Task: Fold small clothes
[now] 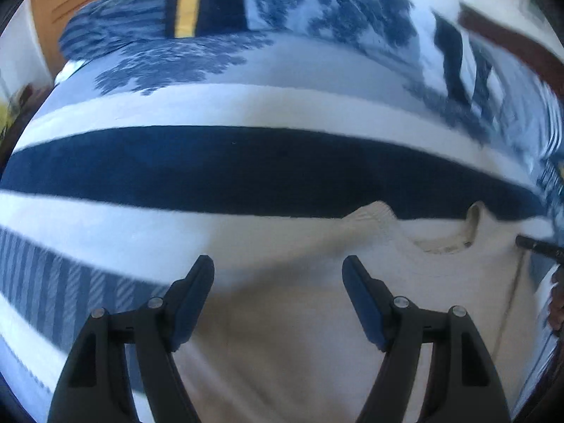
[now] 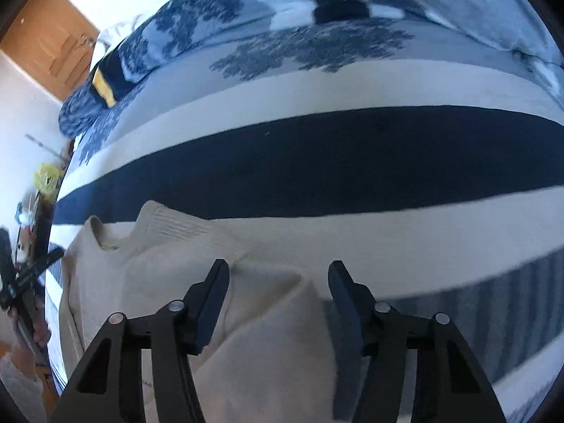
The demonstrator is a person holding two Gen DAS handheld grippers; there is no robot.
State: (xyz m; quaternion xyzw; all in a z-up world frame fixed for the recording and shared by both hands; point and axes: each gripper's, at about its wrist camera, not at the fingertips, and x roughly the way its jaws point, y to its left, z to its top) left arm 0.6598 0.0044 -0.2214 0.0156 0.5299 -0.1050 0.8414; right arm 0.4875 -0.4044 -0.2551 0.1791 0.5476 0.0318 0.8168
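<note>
A cream knitted sweater (image 1: 299, 317) lies flat on a bed, its neckline (image 1: 444, 243) toward the dark blue stripe. In the right wrist view the sweater (image 2: 176, 282) lies lower left, with a fold ridge running between the fingers. My left gripper (image 1: 278, 268) is open just above the sweater's body, holding nothing. My right gripper (image 2: 278, 271) is open over the sweater's right side, its jaws either side of the fabric ridge, nothing pinched. The left gripper (image 2: 21, 278) also shows at the far left of the right wrist view.
The bedspread (image 1: 246, 165) is white with a wide navy stripe and blue patterns. Pillows (image 1: 197, 7) lie at the bed's head. A wooden door (image 2: 49, 42) stands behind. The bed's left edge (image 2: 53, 211) drops to a cluttered floor.
</note>
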